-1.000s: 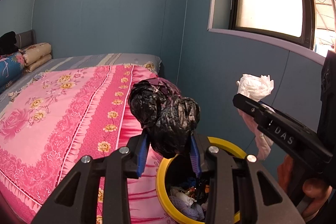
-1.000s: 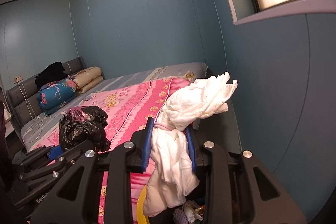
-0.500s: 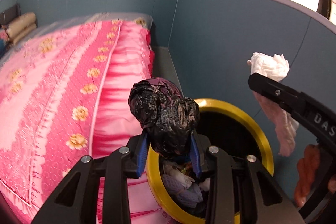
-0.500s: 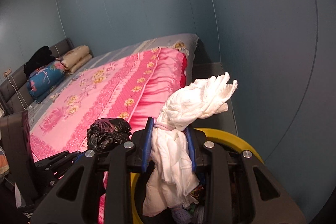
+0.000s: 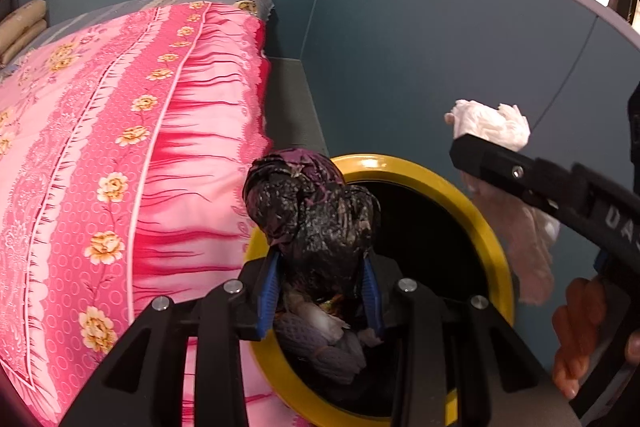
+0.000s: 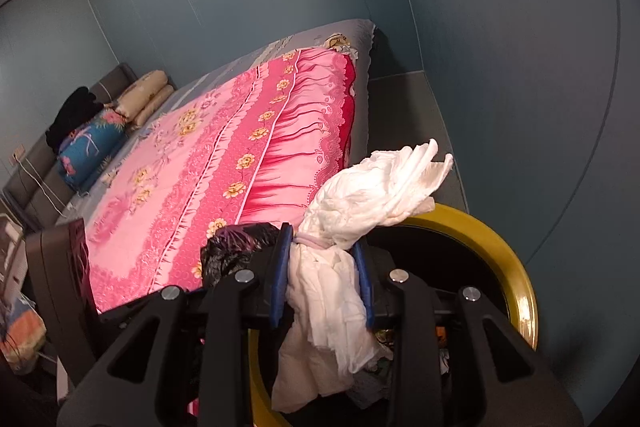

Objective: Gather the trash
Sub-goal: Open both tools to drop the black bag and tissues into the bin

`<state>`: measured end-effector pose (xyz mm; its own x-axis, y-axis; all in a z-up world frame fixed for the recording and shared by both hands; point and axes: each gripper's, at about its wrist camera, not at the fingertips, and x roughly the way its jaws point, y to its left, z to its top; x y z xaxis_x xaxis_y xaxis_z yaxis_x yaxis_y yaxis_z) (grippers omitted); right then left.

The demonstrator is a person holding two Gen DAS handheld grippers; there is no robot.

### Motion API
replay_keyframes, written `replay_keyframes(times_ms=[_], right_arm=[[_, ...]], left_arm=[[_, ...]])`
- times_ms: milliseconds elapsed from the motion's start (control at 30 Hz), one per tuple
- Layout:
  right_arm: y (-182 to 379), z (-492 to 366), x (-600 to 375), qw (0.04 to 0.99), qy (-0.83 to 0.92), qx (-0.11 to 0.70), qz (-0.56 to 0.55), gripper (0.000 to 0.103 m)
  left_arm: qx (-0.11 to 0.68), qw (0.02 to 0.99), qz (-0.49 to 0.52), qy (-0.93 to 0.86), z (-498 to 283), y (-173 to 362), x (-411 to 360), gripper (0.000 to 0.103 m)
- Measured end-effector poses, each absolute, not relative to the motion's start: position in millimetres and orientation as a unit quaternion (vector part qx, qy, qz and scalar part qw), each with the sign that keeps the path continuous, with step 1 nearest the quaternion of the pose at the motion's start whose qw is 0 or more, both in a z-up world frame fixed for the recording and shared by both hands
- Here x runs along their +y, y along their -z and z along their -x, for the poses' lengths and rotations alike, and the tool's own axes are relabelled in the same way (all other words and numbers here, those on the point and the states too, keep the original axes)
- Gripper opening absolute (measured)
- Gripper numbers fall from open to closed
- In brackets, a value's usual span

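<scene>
Left gripper point(image 5: 320, 287) at the near edge, its blue-padded jaws pinching a crumpled black bag point(image 5: 312, 211), which bulges up above the pads. The bag hangs over the open mouth of the bin point(image 5: 472, 211), a dark tub with a yellow rim; loose trash point(image 5: 320, 343) lies inside, directly under the bag. Right gripper point(image 6: 322, 287) likewise clamped, its jaws squeezing a white wad point(image 6: 372, 195) bound at the waist by a pink band; the upper part fans out above the pads, the lower part droops toward the bin's mouth. In the left view that gripper comes in from the right of the bin, a hand point(image 5: 580, 331) on its handle. In the right view the black bag sits just left of the white wad. The bin stands against the bed's near corner, touching the hanging pink quilt point(image 5: 132, 147). Beyond the bin, a strip of grey floor point(image 5: 292, 99) between the bed and the blue wall point(image 5: 420, 47). Pillows point(image 6: 148, 95) at the bed's far end.
</scene>
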<state>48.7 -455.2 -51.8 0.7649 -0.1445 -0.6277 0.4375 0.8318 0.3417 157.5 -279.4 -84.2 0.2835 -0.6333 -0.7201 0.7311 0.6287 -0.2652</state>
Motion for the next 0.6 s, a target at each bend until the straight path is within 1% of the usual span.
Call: replay_keyframes(times_ms=[167, 300, 367, 433, 467, 567, 600], right_arm=[[40.3, -46.0, -452.5, 0.913, 0.157, 0.285, -0.245, 0.030], [28.4, -38.0, -453.2, 0.918, 0.165, 0.266, -0.245, 0.033], [21.5, -33.3, -456.4, 0.917, 0.168, 0.259, -0.251, 0.036], [17.4, -28.7, -459.4, 0.917, 0.171, 0.252, -0.258, 0.041], [15.0, -26.0, -460.5, 0.917, 0.172, 0.249, -0.261, 0.044], [7.6, -19.9, -460.8, 0.919, 0.175, 0.238, -0.263, 0.046], [5.8, -18.5, -460.4, 0.919, 0.174, 0.236, -0.262, 0.047]], left_arm=[[0.405, 0.801, -0.050, 0.438, -149.8, 71.9, -276.0, 0.033], [0.396, 0.802, -0.046, 0.444, -143.5, 61.7, -272.8, 0.037], [0.390, 0.805, -0.046, 0.444, -138.5, 56.6, -270.9, 0.042], [0.385, 0.808, -0.045, 0.443, -135.7, 53.2, -269.0, 0.055], [0.382, 0.810, -0.044, 0.442, -134.5, 51.1, -267.6, 0.056], [0.379, 0.813, -0.037, 0.440, -134.4, 46.2, -261.9, 0.064], [0.379, 0.814, -0.033, 0.438, -135.1, 45.0, -259.8, 0.068]])
